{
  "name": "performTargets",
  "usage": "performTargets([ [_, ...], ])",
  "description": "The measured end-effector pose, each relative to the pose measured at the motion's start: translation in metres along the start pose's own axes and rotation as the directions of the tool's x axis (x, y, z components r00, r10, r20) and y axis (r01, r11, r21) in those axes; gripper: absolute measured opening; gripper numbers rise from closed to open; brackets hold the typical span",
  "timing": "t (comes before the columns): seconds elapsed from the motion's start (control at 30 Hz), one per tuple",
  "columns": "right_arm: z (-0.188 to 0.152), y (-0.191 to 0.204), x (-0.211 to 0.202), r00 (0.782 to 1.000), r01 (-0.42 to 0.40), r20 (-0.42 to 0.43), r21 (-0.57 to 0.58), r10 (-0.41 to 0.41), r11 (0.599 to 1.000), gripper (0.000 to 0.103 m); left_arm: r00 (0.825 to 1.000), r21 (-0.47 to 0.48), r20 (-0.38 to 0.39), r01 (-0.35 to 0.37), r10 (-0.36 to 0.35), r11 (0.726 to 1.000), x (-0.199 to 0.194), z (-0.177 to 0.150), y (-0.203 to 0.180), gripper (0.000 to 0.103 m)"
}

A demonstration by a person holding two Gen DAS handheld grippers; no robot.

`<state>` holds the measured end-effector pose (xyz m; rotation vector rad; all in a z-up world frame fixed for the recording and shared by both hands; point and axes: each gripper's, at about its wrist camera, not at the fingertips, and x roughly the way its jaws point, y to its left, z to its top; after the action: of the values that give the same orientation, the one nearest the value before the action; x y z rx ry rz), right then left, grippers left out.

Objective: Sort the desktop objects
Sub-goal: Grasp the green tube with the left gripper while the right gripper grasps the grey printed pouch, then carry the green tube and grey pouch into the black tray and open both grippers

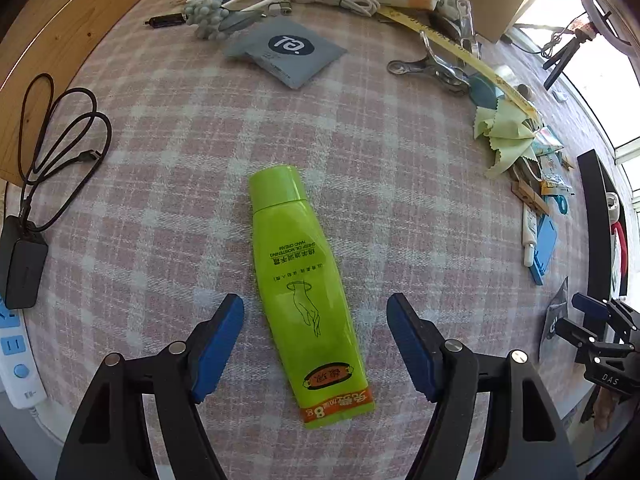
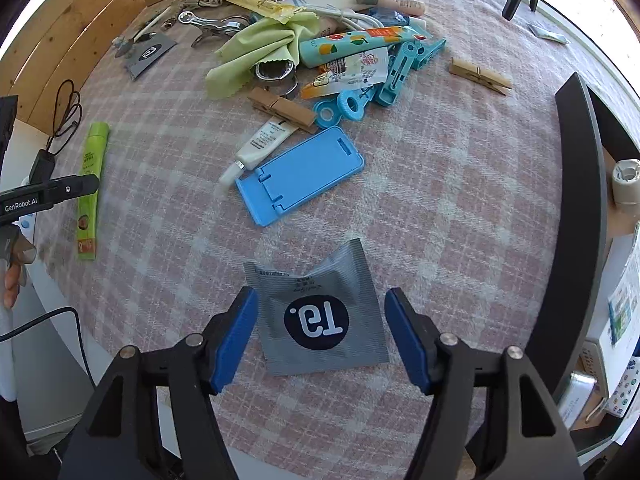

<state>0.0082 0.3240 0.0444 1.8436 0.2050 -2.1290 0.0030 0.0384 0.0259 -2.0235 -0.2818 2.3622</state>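
A green hand cream tube [image 1: 300, 288] lies flat on the pink plaid tablecloth [image 1: 400, 208], cap pointing away. My left gripper [image 1: 316, 308] hangs over its lower half, pointing down, open, with a blue pad [image 1: 218, 344] on each side and clear of the tube. In the right wrist view a grey foil sachet [image 2: 320, 316] with a dark round logo lies flat between the wide-open fingers of my right gripper [image 2: 322, 300]; the pads do not touch it. The tube [image 2: 90, 188] also shows at the left there, under the left gripper's body.
A second grey sachet [image 1: 286, 54] lies farther back. A blue phone stand [image 2: 300, 176], a small white tube [image 2: 260, 148], pegs, clips and a green cloth [image 2: 256, 48] form a pile. A black charger [image 1: 22, 264] and power strip [image 1: 16, 356] sit left. A dark curved panel [image 2: 580, 200] borders the right.
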Motion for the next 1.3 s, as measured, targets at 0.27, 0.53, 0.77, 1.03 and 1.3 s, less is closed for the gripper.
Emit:
performTargets([
  [0.27,0.002,0.006,0.016,0.999,0.035,-0.024,-0.033,-0.036,0.999,0.066,1.000,0.006,-0.003,-0.020,0.020,1.000,0.007,-0.004,-0.004,0.069],
  [0.53,0.009,0.016,0.023,0.996,0.078,-0.023,-0.079,-0.081,0.994,0.069,0.998,-0.015,0.026,-0.054,0.054,0.998,0.003,-0.007,-0.001,0.043],
  [0.77,0.010,0.026,0.017,0.999,0.030,-0.034,-0.088,-0.033,0.996,0.018,0.998,-0.034,0.050,-0.041,0.042,0.999,0.001,-0.016,0.000,0.041],
  [1.03,0.014,0.010,0.004,0.999,-0.047,-0.017,-0.048,0.046,0.998,0.011,0.997,-0.077,0.067,-0.018,0.024,0.997,-0.005,-0.025,-0.001,0.024],
  [1.3,0.030,-0.027,-0.012,0.998,-0.066,0.020,-0.010,0.066,0.998,0.010,0.998,-0.047,0.057,-0.002,0.005,0.999,-0.009,-0.020,-0.016,0.007],
])
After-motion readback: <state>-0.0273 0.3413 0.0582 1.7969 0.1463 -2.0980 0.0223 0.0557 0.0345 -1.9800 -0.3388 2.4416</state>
